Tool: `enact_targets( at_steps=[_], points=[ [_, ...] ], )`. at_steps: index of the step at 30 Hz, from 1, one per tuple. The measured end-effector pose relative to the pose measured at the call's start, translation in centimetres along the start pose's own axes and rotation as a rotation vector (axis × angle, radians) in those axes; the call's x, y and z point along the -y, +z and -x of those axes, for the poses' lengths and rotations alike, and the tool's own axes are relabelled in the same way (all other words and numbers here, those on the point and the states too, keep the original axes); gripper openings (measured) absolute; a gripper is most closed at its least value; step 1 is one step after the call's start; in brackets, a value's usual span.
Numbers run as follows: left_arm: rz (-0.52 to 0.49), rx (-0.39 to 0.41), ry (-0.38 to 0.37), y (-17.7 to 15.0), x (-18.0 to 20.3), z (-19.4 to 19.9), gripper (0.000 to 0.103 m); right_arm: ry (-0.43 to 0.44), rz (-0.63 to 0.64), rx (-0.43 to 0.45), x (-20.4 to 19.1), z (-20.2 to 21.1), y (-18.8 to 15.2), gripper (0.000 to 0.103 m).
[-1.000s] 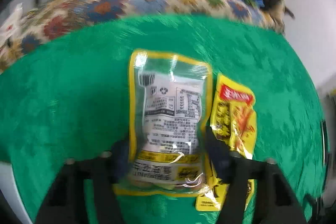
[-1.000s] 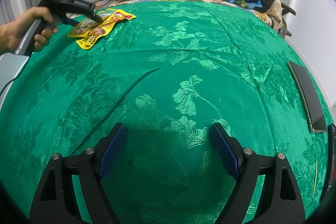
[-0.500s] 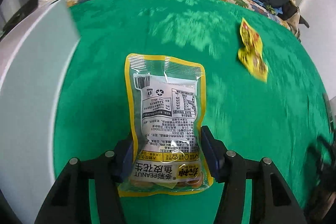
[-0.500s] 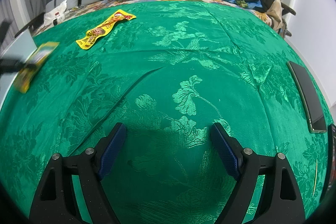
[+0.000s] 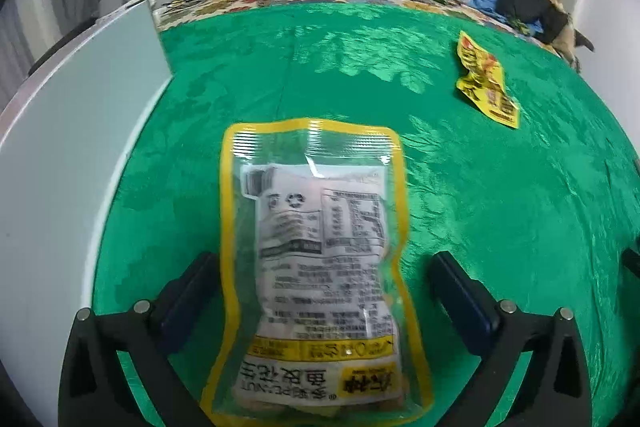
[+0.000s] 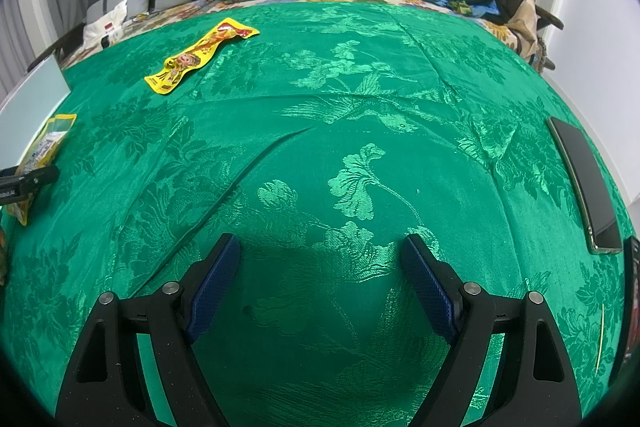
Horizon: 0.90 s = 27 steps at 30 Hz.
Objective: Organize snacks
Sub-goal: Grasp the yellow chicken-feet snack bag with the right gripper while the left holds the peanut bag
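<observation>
Left tongs (image 5: 324,291) are opening right now, pads already off the peanut packet (image 5: 316,267), which lies between them on the green cloth (image 5: 480,207) just beside the pale board (image 5: 60,167). Best bet: lift straight back so nothing drags it. Right tongs (image 6: 320,287) hang apart, empty. The yellow snack strip (image 6: 200,55) sits well apart, probably next.

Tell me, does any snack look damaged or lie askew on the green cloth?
Yes: the yellow snack packet lies crumpled and slanted on the cloth, far from the peanut bag. Nothing looks spilled.
</observation>
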<state>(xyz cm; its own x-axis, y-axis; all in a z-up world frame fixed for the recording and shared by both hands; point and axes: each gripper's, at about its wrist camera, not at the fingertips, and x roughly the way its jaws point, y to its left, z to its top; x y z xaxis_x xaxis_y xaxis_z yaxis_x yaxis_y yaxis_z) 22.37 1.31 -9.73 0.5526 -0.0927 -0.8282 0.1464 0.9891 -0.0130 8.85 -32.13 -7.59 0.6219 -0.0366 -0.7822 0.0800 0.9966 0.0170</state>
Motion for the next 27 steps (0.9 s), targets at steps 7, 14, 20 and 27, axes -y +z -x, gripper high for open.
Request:
enact_targets(
  at_steps=[7,14,20,27],
  points=[
    [0.108,0.015,0.069,-0.1,-2.5,0.0,0.103,0.0,0.0,0.0,0.0,0.0,0.0,0.086],
    [0.111,0.023,0.075,-0.2,-2.6,-0.2,0.103,0.009,-0.004,-0.077,-0.2,-0.6,1.5,0.087],
    [0.111,0.024,0.075,-0.3,-2.7,-0.2,0.103,0.247,-0.213,-0.077,-2.9,-4.0,11.0,0.087],
    [0.111,0.025,0.074,-0.3,-2.6,-0.2,0.103,0.235,-0.323,-0.2,-10.6,-14.2,19.0,0.087]
  ],
)
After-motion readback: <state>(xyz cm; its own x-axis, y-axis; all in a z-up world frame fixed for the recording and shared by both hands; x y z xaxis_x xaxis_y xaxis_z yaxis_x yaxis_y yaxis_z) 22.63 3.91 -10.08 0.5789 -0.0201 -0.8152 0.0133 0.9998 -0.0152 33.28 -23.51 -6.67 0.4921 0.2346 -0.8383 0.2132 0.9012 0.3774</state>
